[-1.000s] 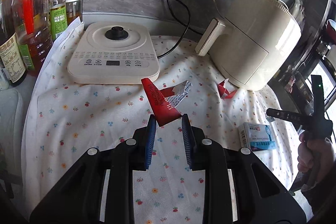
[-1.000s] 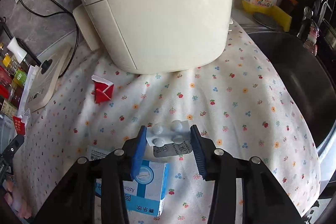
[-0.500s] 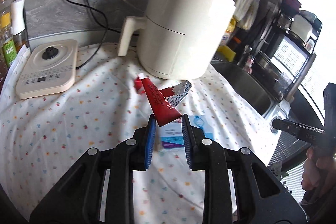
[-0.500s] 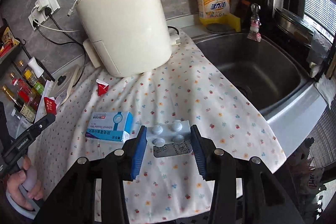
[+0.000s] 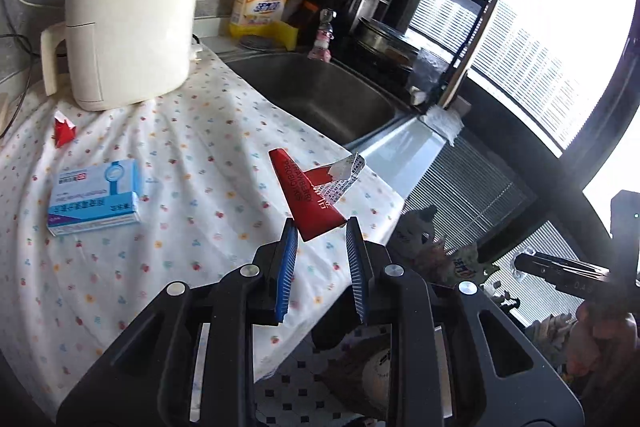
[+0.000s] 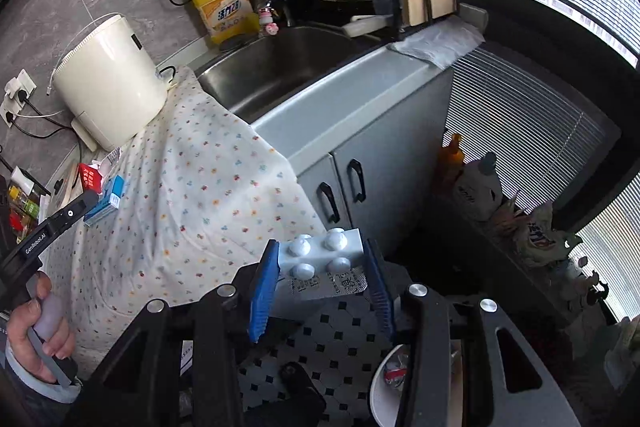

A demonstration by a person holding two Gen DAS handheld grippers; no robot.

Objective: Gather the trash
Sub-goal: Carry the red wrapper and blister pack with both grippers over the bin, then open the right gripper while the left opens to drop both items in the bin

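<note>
My left gripper (image 5: pixel 322 231) is shut on a torn red sachet wrapper (image 5: pixel 308 201) and holds it in the air past the counter's right edge. My right gripper (image 6: pixel 322 263) is shut on a pill blister pack (image 6: pixel 322 265) and holds it above the tiled floor. A white bin (image 6: pixel 386 383) with trash inside shows below the right gripper. On the floral cloth (image 5: pixel 192 155) lie a blue medicine box (image 5: pixel 96 199) and a small red wrapper scrap (image 5: pixel 64 129). The box also shows in the right wrist view (image 6: pixel 108 201).
A cream air fryer (image 5: pixel 128 11) stands at the back of the cloth. A steel sink (image 5: pixel 320 95) lies right of it, with a yellow detergent jug (image 5: pixel 262 1) behind. Grey cabinet doors (image 6: pixel 360 163) sit under the sink. Clutter (image 6: pixel 532 227) lines the window side.
Both grippers have swung right and away from the counter, carrying the wrapper and the blister pack. The floor and the white bin have come into view.
</note>
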